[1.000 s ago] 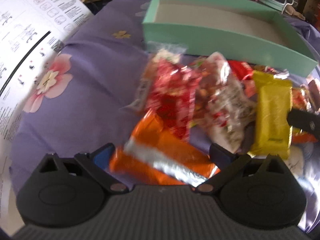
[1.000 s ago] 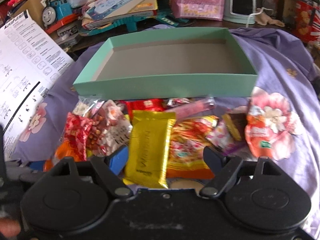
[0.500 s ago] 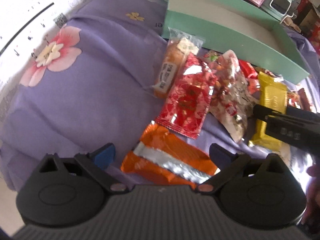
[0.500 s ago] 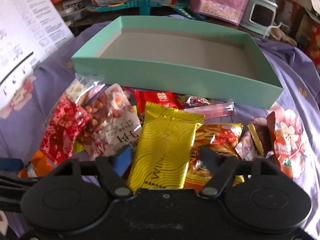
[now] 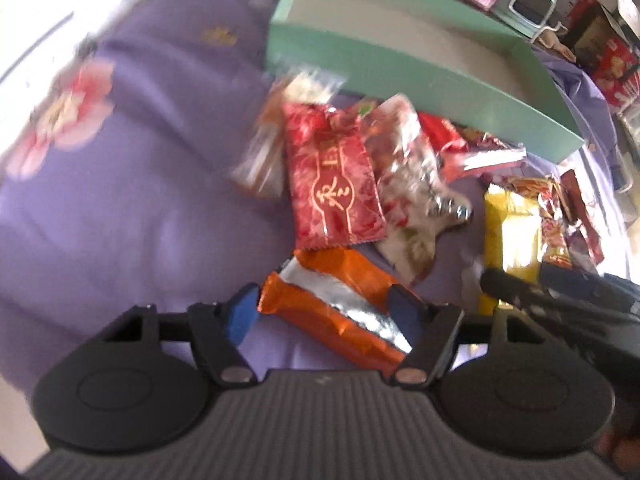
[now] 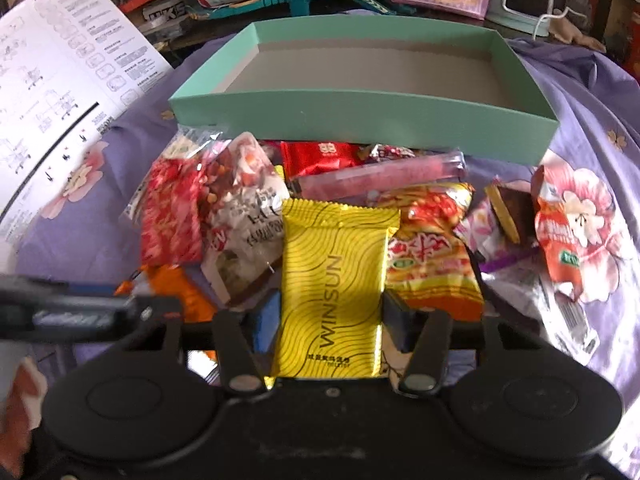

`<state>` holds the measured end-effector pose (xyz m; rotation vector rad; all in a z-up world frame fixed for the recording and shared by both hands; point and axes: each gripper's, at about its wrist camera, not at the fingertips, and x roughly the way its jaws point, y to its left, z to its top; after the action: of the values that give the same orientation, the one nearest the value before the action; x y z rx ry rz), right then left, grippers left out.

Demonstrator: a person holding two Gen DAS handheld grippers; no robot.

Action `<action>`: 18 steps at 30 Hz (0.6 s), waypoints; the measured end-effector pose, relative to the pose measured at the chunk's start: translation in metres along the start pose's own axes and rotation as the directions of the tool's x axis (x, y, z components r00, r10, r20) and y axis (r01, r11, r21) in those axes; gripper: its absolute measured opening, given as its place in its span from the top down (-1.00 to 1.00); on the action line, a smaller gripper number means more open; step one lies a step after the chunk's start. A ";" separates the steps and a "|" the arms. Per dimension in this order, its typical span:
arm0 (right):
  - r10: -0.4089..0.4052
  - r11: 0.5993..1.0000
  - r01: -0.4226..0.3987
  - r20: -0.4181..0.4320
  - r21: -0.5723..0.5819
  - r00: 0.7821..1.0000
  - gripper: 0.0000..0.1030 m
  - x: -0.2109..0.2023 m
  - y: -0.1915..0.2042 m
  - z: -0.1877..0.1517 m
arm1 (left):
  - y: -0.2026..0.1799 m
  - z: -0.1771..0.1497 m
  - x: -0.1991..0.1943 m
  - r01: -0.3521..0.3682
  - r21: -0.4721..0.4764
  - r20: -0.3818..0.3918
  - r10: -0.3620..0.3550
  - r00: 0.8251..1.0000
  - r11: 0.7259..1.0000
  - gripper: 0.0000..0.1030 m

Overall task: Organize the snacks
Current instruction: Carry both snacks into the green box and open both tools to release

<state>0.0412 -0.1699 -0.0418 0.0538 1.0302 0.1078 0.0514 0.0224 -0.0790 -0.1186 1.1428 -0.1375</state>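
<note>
Covering the work surface, a purple floral cloth (image 6: 576, 92) carries everything. Teal box (image 6: 360, 116) sits at the far side, open-topped, nothing visible inside. White instruction sheet (image 6: 60, 80) lies off to the left. Snack pile is bunched just in front of the box's near wall.

Within the pile: yellow packet (image 6: 336, 280) in the middle; red patterned packet (image 5: 336, 188) to its left; clear nut bag (image 6: 248, 216) between those two; orange packet (image 5: 340, 304) nearest the person on the left.

Right gripper (image 6: 328, 320): fingers narrowed to either side of the yellow packet's lower half, pads at or very near its edges. Firm grip cannot be confirmed. Left gripper (image 5: 326, 308): fingers flank the orange packet, which lies slantwise between them; pads look at its ends, contact uncertain, view somewhat blurred.

Step in hand, by judgement: the first pick-ups, both tools taking a packet at once; no snack is boxed yet.

Next move calls for a full squeeze on each wrapper, a lift clear of neighbouring packets, then a carry over the near wall. Slick foil may slip; overlapping bags may drag along.
</note>
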 end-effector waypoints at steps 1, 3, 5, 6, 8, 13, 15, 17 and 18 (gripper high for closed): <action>0.003 1.000 -0.003 0.001 0.003 1.000 -0.04 -0.003 -0.001 -0.002 | -0.005 0.001 0.000 -0.024 0.033 0.023 0.023 0.999 0.999 -0.35; 0.007 1.000 -0.007 0.004 0.007 1.000 -0.04 -0.007 -0.004 -0.004 | -0.012 0.002 -0.004 -0.082 0.082 0.062 0.077 0.995 0.993 -0.29; 0.009 1.000 -0.009 0.004 0.018 1.000 -0.04 -0.009 -0.009 -0.006 | -0.008 0.004 -0.006 -0.111 0.075 0.061 0.107 0.992 0.991 -0.32; 0.015 1.000 -0.015 0.003 0.026 1.000 -0.04 -0.010 -0.012 -0.008 | -0.005 0.004 -0.006 -0.111 0.054 0.048 0.108 0.993 0.992 -0.35; 0.026 0.999 -0.027 0.005 0.037 1.000 -0.04 -0.010 -0.014 -0.009 | -0.002 0.003 -0.007 -0.116 0.012 0.012 0.116 0.993 0.993 -0.57; 0.045 0.998 -0.046 0.017 0.051 0.999 -0.04 -0.011 -0.017 -0.014 | -0.005 0.002 -0.017 -0.061 -0.087 -0.018 0.060 0.998 0.994 -0.64; 0.055 0.997 -0.057 0.035 0.051 0.998 -0.04 -0.017 -0.020 -0.017 | -0.014 0.004 -0.014 -0.077 -0.091 -0.018 0.075 0.997 0.993 -0.64; 0.053 0.997 -0.055 0.045 0.045 0.998 -0.04 -0.024 -0.024 -0.020 | -0.019 0.006 -0.008 -0.059 -0.109 -0.042 0.055 0.998 0.992 -0.64; 0.050 0.998 -0.052 0.047 0.044 0.998 -0.04 -0.027 -0.027 -0.022 | -0.022 0.007 -0.005 -0.062 -0.113 -0.047 0.057 0.997 0.992 -0.64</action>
<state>0.0104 -0.1997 -0.0331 0.1233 0.9857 0.1295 0.0542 0.0014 -0.0682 -0.1841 1.1970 -0.0212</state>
